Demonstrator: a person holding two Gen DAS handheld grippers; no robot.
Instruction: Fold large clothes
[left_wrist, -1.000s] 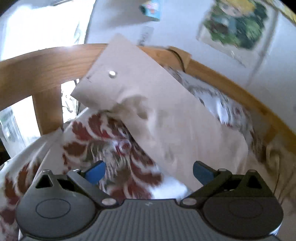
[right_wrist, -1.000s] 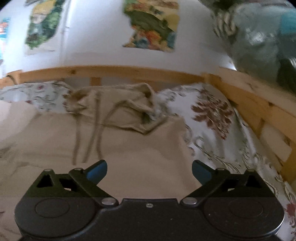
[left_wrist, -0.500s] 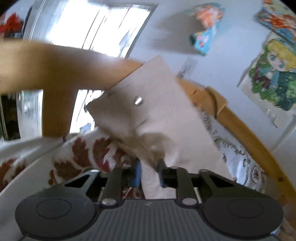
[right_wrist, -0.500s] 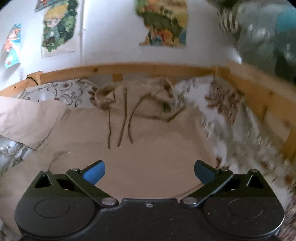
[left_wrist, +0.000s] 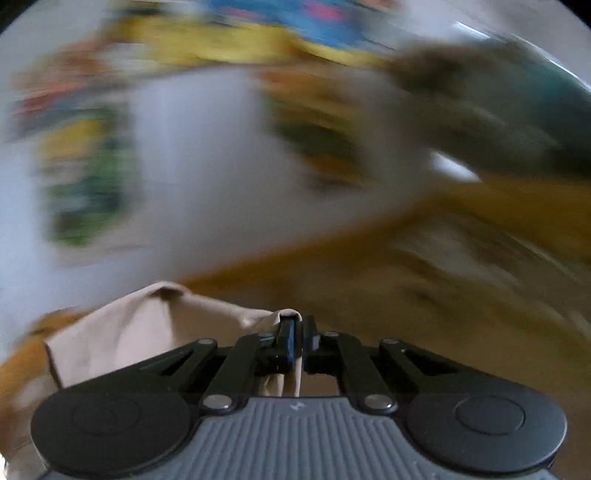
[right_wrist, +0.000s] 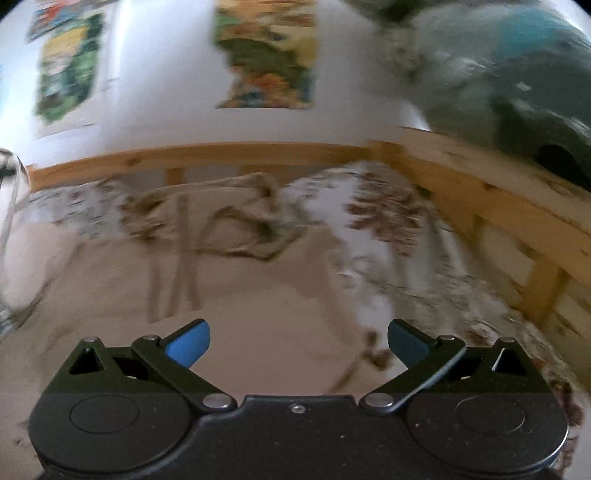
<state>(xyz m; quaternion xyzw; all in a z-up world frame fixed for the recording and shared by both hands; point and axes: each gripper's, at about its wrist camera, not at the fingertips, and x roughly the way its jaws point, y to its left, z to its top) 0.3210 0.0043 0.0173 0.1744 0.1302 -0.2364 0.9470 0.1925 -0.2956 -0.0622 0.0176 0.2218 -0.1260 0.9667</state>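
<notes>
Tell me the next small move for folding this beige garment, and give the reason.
Probably carry the pinched sleeve across onto the garment's body and lay it flat. The left gripper has its jaws shut on a fold of the beige garment, while the right wrist view shows the rest of it spread on the bed, drawstrings on top. The right gripper hangs open and empty above the cloth.

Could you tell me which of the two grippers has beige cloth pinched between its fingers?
The left gripper: it is shut on beige fabric. The right gripper is open and empty.
</notes>
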